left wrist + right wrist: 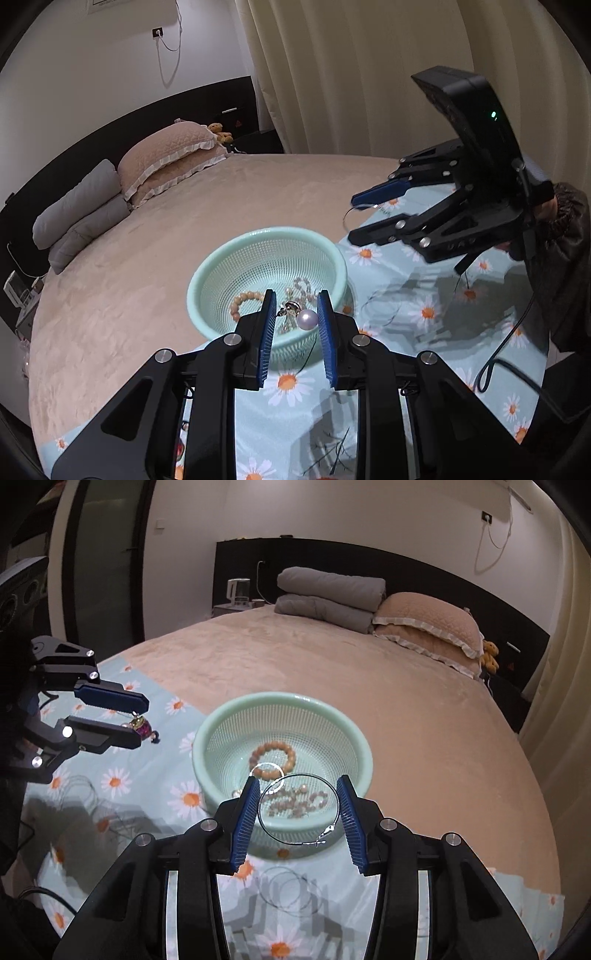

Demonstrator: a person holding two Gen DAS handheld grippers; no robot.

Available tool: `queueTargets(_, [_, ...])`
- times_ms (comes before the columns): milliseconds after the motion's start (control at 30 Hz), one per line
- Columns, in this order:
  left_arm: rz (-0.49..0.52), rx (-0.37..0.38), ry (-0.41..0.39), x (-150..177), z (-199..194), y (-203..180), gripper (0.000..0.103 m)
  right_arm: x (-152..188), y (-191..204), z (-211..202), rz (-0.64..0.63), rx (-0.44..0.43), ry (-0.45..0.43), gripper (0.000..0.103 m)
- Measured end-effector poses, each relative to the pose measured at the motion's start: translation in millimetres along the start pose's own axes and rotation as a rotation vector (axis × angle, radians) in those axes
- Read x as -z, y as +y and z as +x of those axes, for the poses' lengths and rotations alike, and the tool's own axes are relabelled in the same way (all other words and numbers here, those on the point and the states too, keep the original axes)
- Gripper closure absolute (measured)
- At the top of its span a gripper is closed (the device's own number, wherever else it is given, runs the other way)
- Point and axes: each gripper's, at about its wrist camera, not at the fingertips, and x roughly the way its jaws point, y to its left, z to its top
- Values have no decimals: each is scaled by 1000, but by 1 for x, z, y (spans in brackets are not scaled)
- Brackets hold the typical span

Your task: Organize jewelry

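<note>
A mint green mesh basket [207, 269] [354, 738] stands on a daisy-print cloth on the bed. It holds a tan bead bracelet [243, 301] [273, 760] and other beaded pieces [299, 801]. My left gripper [297, 314] [135, 720] holds a pearl earring [306, 319] [142, 726] between its pads, above the basket's near rim. My right gripper [297, 812] [360, 221] holds a large thin hoop earring [299, 808] [349, 216] spanning its pads, above the basket's near side.
The daisy-print cloth [424, 314] [118, 782] covers the near part of the beige bed [221, 206]. Pillows [166, 158] and folded grey duvets [328, 594] lie at the headboard. Curtains [369, 74] hang beside the bed. A black cable [509, 343] trails over the cloth.
</note>
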Motion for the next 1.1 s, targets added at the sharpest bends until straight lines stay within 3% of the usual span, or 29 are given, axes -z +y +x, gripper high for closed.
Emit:
queueTargets(200, [-100,-20,41,-5,51,27,75,-5,-24,53,133,-49,11,58])
queueTargets(267, [-124,-75,49,-1,67,32,41,2,-31,71,188,-11,66,43])
queueTargets(333, [-133,-149,26,5,70,33,35,10,-36,75,218,43,75,39])
queueTargets(367, [-141,-174,15,9,68,33,23,13,-37,73,232,36,72,32])
queueTargets(400, [-153,-194,4,13,66,32,17,14,-37,71,246,36,69,24])
queueTargets(433, [-159,-209,-6,16,63,30,12,15,-36,67,252,48,66,22])
queueTargets(600, [-182,-261,-5,26,44,17,6,7,-20,36,232,85,18,18])
queueTargets(833, [-320,-332,-12,24,-9,10,6,-1,26,-17,133,177,-31,14])
queueTargets(1000, [-428,-430,-44,30,-55,-4,6,5,57,-62,109,173,-65,11])
queueTargets(1100, [-519,-426,-39,44,-69,-19,6,14,74,-85,123,151,-83,10])
